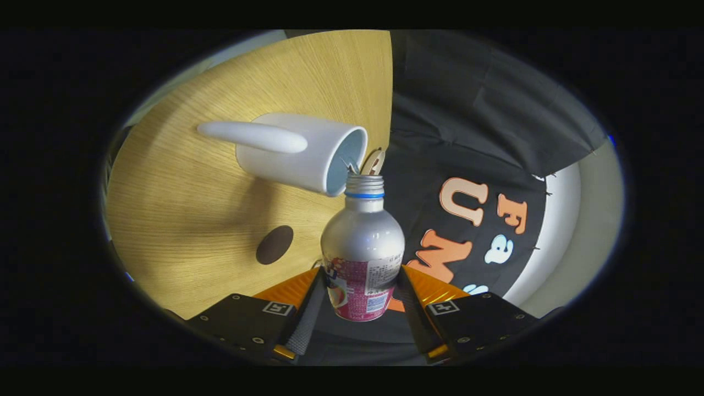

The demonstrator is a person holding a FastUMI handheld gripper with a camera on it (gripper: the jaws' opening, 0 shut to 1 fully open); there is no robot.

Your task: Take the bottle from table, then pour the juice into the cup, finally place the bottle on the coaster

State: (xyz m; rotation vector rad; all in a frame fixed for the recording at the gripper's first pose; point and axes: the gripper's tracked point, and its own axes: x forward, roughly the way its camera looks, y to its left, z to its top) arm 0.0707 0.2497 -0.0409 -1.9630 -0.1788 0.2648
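Claw point(360, 297) grips bottle point(363, 242) by cup point(302, 151), seemingly over wooden table point(181, 209).

Tongs-mounted fisheye point(360, 308), close, rolled sideways

We see even, fairly bright light. The bottle point(362, 242), pressed between the gripper point(357, 308) fingers, carries soft glare on its silver shoulder. The cup point(300, 151) beyond throws a dull shadow across the table point(181, 220). Fisheye bending grows outward; focus stays sharp.
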